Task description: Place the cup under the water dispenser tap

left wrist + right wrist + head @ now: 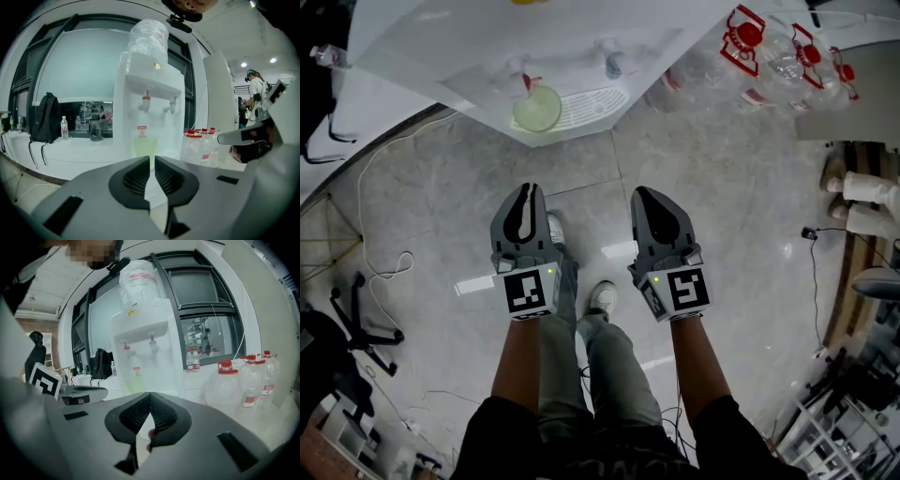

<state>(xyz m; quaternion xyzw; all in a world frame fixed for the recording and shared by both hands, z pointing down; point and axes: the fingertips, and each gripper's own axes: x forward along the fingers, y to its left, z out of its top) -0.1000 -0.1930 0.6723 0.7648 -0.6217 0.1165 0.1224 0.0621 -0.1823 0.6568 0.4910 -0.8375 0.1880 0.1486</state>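
Cup, pale green, sits on the white water dispenser's drip tray under the red tap, in the upper middle of the head view. The left claw and right claw hang lower in the frame, well apart from it. In the left gripper view, the left claw is all but closed and empty, with the cup at centre beyond. In the right gripper view, the right claw's tips meet with nothing between them, and the cup stands left of centre.

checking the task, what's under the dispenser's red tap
A green cup stands on the drip tray below the red tap; the tray under it is covered.
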